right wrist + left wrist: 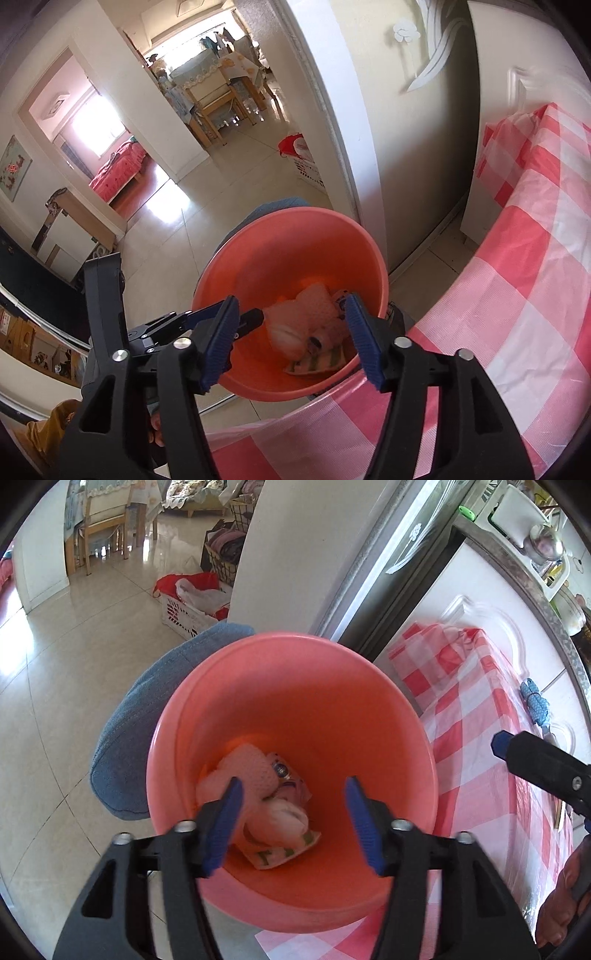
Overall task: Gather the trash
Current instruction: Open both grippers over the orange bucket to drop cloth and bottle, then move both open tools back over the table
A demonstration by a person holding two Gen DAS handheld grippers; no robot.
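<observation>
L gripper (291, 825) jaws wide, empty, over pink bin (258, 657) at frame centre; crumpled trash (273, 805) lies in bin bottom; R gripper (291, 341) jaws wide, empty, above bin rim.

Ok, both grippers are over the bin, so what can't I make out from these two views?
- Bin floor: buried under trash in both views.
- Trash: crumpled and overlapping; individual pieces and wrapper print can't be told apart.
- Bin's base on the ground: hidden by its own wall.
- Tablecloth top: cut off by the frame edge, so any leftover trash there is unseen.
- Left gripper and right gripper: open, nothing between them.
</observation>
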